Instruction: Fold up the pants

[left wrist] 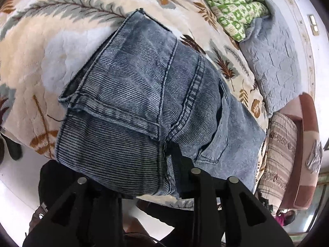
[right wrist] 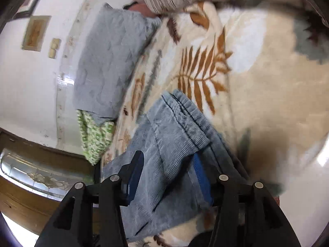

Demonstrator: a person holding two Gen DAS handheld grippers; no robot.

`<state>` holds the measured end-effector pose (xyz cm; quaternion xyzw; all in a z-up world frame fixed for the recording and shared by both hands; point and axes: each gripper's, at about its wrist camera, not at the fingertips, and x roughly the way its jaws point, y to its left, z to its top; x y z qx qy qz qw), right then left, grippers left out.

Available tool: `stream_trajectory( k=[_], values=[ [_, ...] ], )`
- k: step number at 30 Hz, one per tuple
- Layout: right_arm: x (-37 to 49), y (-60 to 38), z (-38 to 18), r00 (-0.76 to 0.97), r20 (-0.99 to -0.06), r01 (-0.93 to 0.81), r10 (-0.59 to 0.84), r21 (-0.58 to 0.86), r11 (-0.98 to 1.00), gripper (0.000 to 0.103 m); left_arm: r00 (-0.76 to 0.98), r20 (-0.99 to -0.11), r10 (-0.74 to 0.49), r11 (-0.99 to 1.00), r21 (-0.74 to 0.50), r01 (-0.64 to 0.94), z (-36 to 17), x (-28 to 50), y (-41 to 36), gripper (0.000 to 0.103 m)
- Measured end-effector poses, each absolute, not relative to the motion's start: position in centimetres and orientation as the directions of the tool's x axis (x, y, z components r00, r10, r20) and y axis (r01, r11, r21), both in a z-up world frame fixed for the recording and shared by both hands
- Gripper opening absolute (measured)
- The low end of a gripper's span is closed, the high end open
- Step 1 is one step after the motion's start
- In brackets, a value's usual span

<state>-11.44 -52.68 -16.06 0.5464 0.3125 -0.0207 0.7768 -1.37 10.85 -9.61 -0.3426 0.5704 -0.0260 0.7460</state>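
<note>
Jeans (left wrist: 144, 94) folded, lying on leaf-print blanket (left wrist: 47, 47) near bed's edge. Left gripper (left wrist: 174, 164) narrow, pinching denim at the near fold. Right gripper (right wrist: 168, 170) jaws apart, straddling fabric, pads not pressing.

Bright daylight (right view blurred)

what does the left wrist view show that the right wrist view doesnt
Only the left wrist view shows the folded jeans nearly whole, with the back pocket, and a pink chair beside the bed. Only the right wrist view shows the right gripper with jaws apart, denim between its blue pads, and a wooden door. Both show the leaf-print blanket, grey quilted pillow, green patterned cloth and striped pillow.
</note>
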Motion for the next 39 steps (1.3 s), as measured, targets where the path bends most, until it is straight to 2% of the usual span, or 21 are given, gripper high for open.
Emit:
stream_trajectory(
  k=[1, 3, 8, 10, 13, 15, 18, 19, 21, 23, 25, 26, 29, 31, 35, 39],
  values=[
    [-10.6, -52.6, -16.4, 0.795, -0.518, 0.383, 0.316, 0.832, 0.402, 0.043, 0.350, -0.830, -0.434, 0.759, -0.546, -0.354, -9.6, -1.2, 10.9, 0.022],
    [-9.5, -52.6, -15.9, 0.804, -0.491, 0.347, 0.335, 0.846, 0.405, 0.008, 0.364, -0.828, -0.426, 0.764, -0.545, -0.346, -8.9, -1.1, 11.0, 0.013],
    [-12.9, -52.5, -10.6, 0.869, -0.384, 0.209, 0.314, 0.858, 0.470, 0.008, 0.396, -0.807, -0.439, 0.772, -0.564, -0.293, -6.7, -2.2, 11.2, 0.013],
    [-14.7, -52.8, -10.9, 0.857, -0.420, 0.239, 0.297, 0.836, 0.494, 0.008, 0.386, -0.817, -0.429, 0.783, -0.549, -0.292, -7.2, -2.4, 11.2, 0.013],
    [-15.6, -53.4, -15.4, 0.779, -0.567, 0.390, 0.270, 0.773, 0.500, 0.009, 0.304, -0.853, -0.424, 0.781, -0.515, -0.354, -10.5, -2.0, 11.4, 0.013],
    [-16.1, -53.7, -17.9, 0.765, -0.577, 0.427, 0.286, 0.788, 0.444, 0.007, 0.297, -0.846, -0.442, 0.767, -0.528, -0.365, -11.4, -2.3, 11.7, 0.013],
    [-16.4, -53.8, -17.5, 0.782, -0.556, 0.422, 0.280, 0.804, 0.418, 0.016, 0.303, -0.843, -0.444, 0.790, -0.528, -0.311, -10.2, -2.8, 12.1, 0.017],
    [-16.4, -53.8, -16.9, 0.774, -0.576, 0.433, 0.264, 0.785, 0.444, 0.024, 0.300, -0.842, -0.448, 0.801, -0.527, -0.282, -9.7, -3.0, 12.2, 0.017],
    [-16.9, -54.2, -14.5, 0.771, -0.612, 0.458, 0.176, 0.726, 0.514, 0.029, 0.298, -0.825, -0.481, 0.817, -0.544, -0.188, -8.4, -3.8, 12.6, 0.019],
    [-17.9, -54.8, -11.9, 0.790, -0.606, 0.460, 0.096, 0.688, 0.562, 0.035, 0.311, -0.803, -0.509, 0.816, -0.565, -0.123, -7.2, -4.9, 13.9, 0.019],
    [-17.3, -54.5, -9.4, 0.801, -0.594, 0.427, 0.075, 0.656, 0.622, 0.043, 0.339, -0.802, -0.492, 0.826, -0.553, -0.107, -6.1, -4.9, 15.3, 0.020],
    [-16.4, -54.2, -8.6, 0.800, -0.593, 0.404, 0.091, 0.646, 0.648, 0.046, 0.360, -0.810, -0.464, 0.839, -0.532, -0.115, -5.6, -4.5, 16.2, 0.025],
    [-11.6, -50.5, -6.6, 0.781, -0.593, 0.287, 0.196, 0.619, 0.731, 0.051, 0.402, -0.821, -0.405, 0.851, -0.500, -0.164, -5.1, -2.5, 17.6, 0.048],
    [-7.5, -46.6, -6.0, 0.744, -0.598, 0.188, 0.298, 0.616, 0.765, 0.052, 0.398, -0.834, -0.381, 0.850, -0.485, -0.203, -5.6, -0.1, 18.0, 0.049],
    [2.5, -36.0, -6.2, 0.608, -0.629, -0.012, 0.484, 0.603, 0.798, 0.054, 0.382, -0.829, -0.408, 0.822, -0.515, -0.242, -7.1, 4.0, 19.0, 0.053],
    [9.9, -28.1, -7.8, 0.491, -0.697, -0.103, 0.523, 0.550, 0.829, 0.057, 0.332, -0.826, -0.456, 0.787, -0.548, -0.283, -9.1, 6.5, 19.4, 0.054]
  ],
)
